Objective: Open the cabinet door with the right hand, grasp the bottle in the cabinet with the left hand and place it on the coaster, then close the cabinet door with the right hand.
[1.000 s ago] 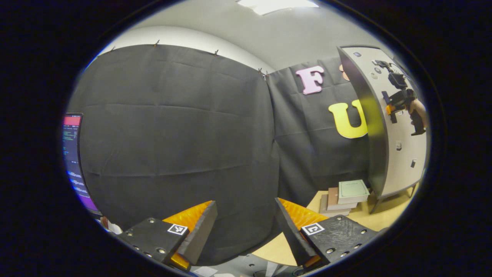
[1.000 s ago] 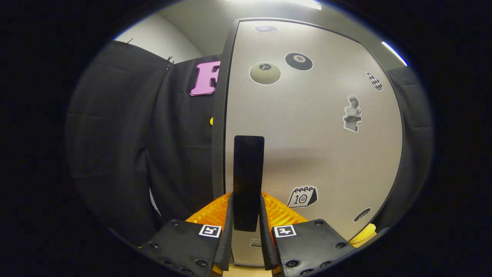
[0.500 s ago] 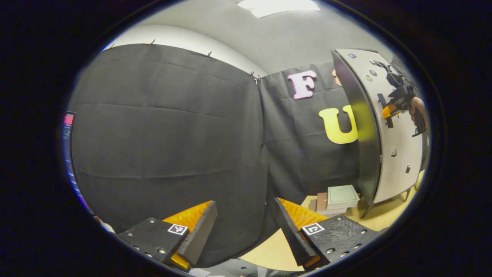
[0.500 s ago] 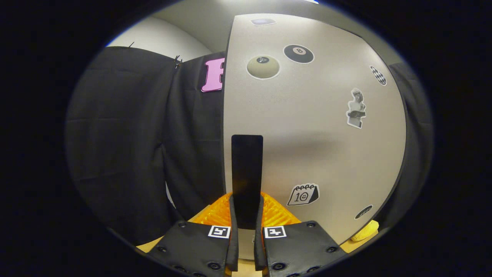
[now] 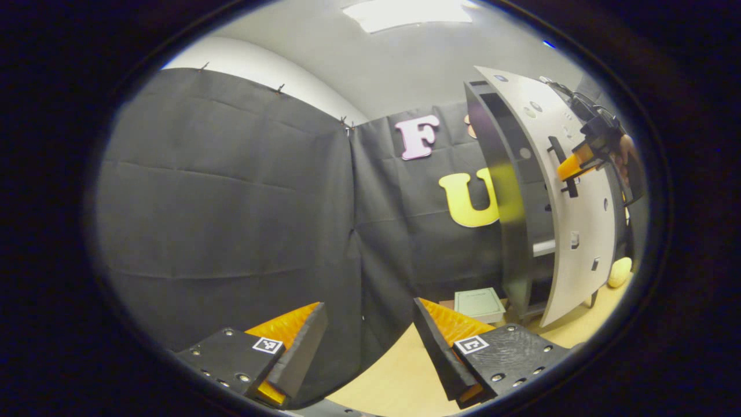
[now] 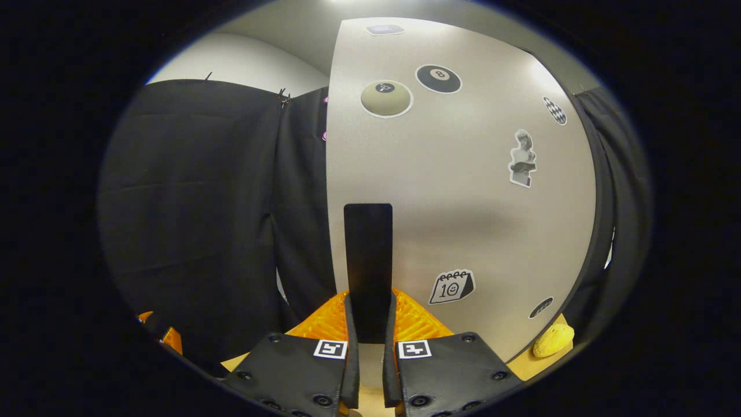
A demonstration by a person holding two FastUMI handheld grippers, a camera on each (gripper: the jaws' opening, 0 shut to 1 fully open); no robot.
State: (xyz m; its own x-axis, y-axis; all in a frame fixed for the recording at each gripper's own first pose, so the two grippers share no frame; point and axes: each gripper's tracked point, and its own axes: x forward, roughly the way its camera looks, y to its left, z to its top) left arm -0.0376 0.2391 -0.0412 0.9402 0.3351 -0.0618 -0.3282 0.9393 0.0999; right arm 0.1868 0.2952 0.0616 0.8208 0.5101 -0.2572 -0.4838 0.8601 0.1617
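In the right gripper view my right gripper (image 6: 369,315) is shut on the black door handle (image 6: 367,255) of the pale grey cabinet door (image 6: 463,191), which carries several stickers. From the left gripper view the cabinet (image 5: 509,214) stands at the right with its door (image 5: 570,231) swung partly out and dark shelves showing behind it. There the right gripper (image 5: 570,168) and the hand holding it clamp the handle. My left gripper (image 5: 367,341) hangs open with nothing between its fingers, well left of the cabinet. The shelves' contents are too dark to make out.
A wooden table (image 5: 399,376) lies below my left gripper. A stack of books (image 5: 477,304) sits beside the cabinet's foot. A yellow rounded object (image 6: 553,340) lies on the table right of the door.
The right gripper has pulled the door outward on its handle, so the cabinet's dark inside now shows. The left gripper view has turned toward the cabinet.
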